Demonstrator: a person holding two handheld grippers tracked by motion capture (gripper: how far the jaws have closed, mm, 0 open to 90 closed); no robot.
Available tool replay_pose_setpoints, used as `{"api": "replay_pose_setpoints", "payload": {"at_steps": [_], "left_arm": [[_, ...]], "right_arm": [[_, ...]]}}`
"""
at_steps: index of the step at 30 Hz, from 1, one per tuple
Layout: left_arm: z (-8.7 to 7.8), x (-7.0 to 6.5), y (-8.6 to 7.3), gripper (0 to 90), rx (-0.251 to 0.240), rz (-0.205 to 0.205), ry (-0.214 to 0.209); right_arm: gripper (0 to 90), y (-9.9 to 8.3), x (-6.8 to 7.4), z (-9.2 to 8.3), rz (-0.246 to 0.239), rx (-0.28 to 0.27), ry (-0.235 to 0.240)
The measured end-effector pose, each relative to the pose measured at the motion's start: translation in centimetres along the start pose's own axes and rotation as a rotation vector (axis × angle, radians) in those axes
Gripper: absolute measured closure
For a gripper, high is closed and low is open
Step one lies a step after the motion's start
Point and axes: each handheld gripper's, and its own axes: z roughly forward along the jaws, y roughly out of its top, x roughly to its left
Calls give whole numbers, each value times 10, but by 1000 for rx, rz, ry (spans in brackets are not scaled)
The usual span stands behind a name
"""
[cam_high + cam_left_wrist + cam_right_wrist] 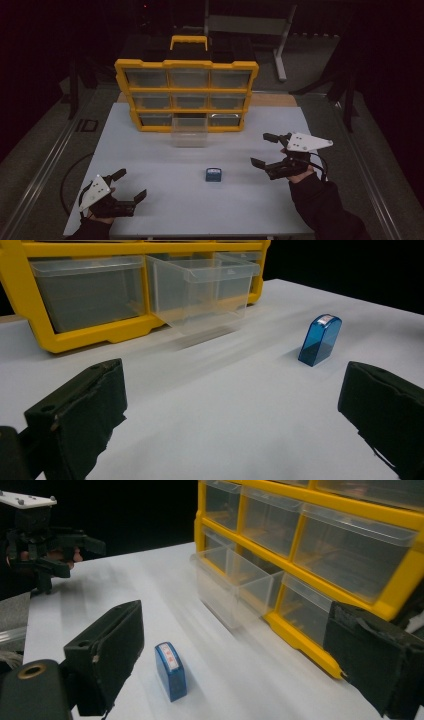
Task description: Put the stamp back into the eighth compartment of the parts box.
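The room is lying in deep darkness, with the upper left and upper right corners of the high view fading to black. A pale grey rectangular surface [150, 150] is catching what light there is in the middle of the frame. Grey carpeted floor [40, 145] is spreading on both sides of it. A grey metal rail [47, 160] is running diagonally along the left side. At the top centre a grey metal stand with slanted legs [280, 45] is standing on the floor. A small dark floor plate [87, 125] is sitting at left.
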Motion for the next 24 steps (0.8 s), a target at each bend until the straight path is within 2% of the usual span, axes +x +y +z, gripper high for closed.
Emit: {"api": "replay_pose_setpoints", "payload": {"at_steps": [12, 17, 20, 24], "left_arm": [[0, -1, 0, 4, 1, 2, -3], [0, -1, 0, 4, 0, 3, -6], [0, -1, 0, 4, -2, 5, -7], [0, -1, 0, 4, -2, 5, -9]], "right_arm": [[98, 9, 8, 29, -19, 10, 100], [99, 11, 11, 37, -32, 16, 116], [99, 10, 14, 48, -46, 34, 160], [99, 9, 16, 52, -52, 38, 169]]}}
